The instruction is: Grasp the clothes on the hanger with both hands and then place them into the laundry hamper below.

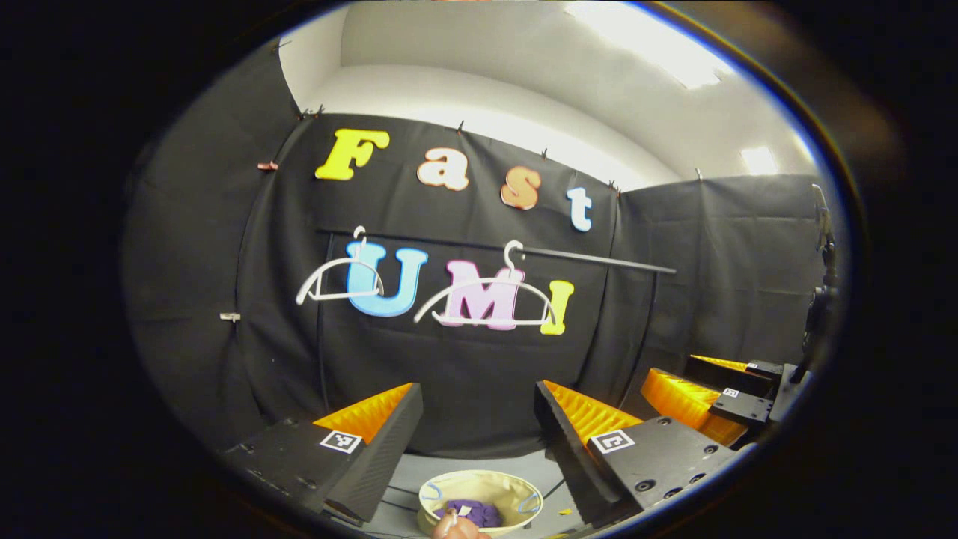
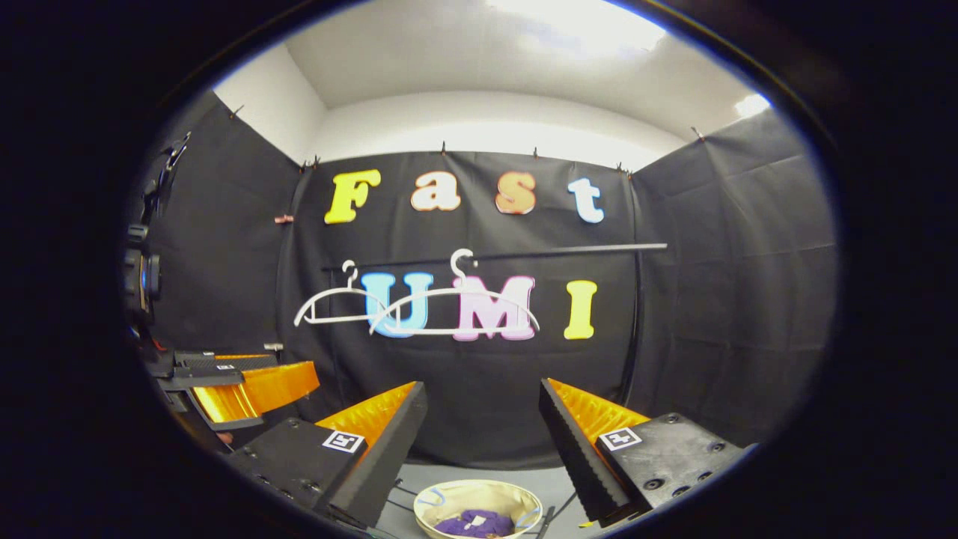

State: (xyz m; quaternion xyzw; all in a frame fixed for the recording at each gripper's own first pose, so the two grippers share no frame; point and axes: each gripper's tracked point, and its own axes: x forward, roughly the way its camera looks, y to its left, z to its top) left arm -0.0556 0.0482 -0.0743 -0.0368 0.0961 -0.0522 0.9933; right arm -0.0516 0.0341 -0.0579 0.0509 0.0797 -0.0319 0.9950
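Both tools are held up facing the back wall of the booth. My left tool [image 1: 479, 419] stands wide open, nothing between its fingers. My right tool [image 2: 483, 419] is equally wide open and holds nothing. In the left gripper view the right tool shows off to the right edge; in the right gripper view the left tool shows at the left edge.

Two white hangers hang bare on the black rail [image 2: 524, 254]: the left hanger [image 1: 338, 281] and the right hanger [image 1: 486, 299], side by side, overlapping in the right gripper view.

The purple clothes [image 2: 473, 522] lie bunched inside the laundry hamper [image 2: 479, 494], a round cream-coloured one with a blue-trimmed rim, standing on the grey floor [image 2: 486, 471] below the rail, low between my fingers in both views.

A fingertip-like shape at the hamper's near edge in the left gripper view: cannot tell what it is.
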